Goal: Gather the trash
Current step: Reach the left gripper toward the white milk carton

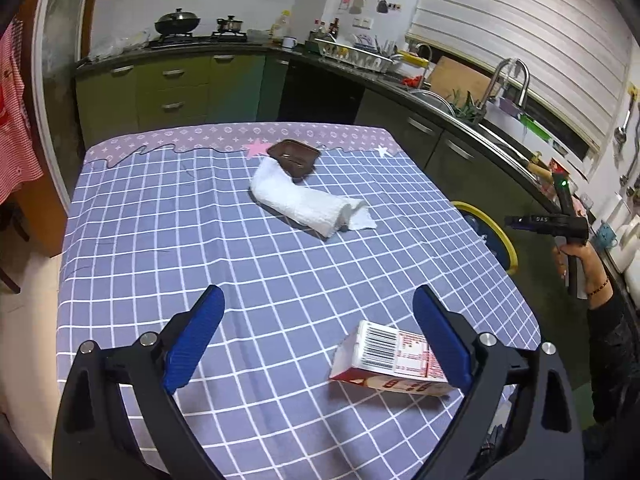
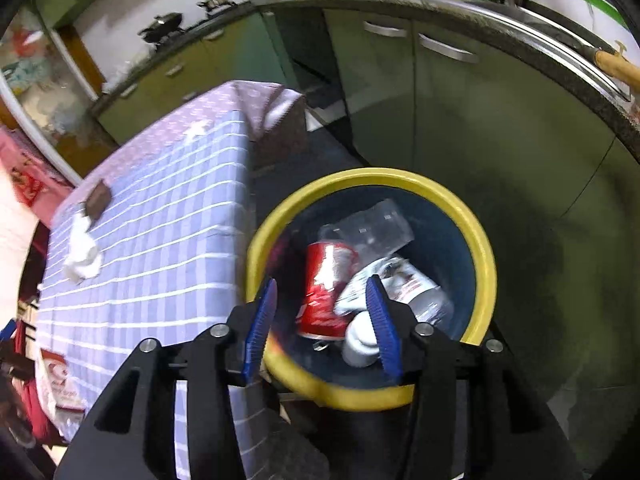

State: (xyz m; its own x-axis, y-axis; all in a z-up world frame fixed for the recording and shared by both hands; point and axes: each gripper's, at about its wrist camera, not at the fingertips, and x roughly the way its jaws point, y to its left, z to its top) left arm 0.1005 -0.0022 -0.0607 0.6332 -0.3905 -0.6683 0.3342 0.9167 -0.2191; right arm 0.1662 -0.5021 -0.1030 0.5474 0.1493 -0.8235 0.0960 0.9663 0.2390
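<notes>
Left wrist view: left gripper (image 1: 316, 336) spread, empty; white-red cardboard carton (image 1: 390, 360) at the table's near-right corner looks light, crushable — pinch across the flat sides.

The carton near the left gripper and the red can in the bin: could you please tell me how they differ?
The carton is a box with flat faces and a barcode, mostly white with red print; the red can is a round cylinder, red all over. The carton lies on its side on the checked tablecloth, not yet collected; the can sits inside the yellow-rimmed bin among other trash, below the open right gripper. Both are drink-type packaging.
</notes>
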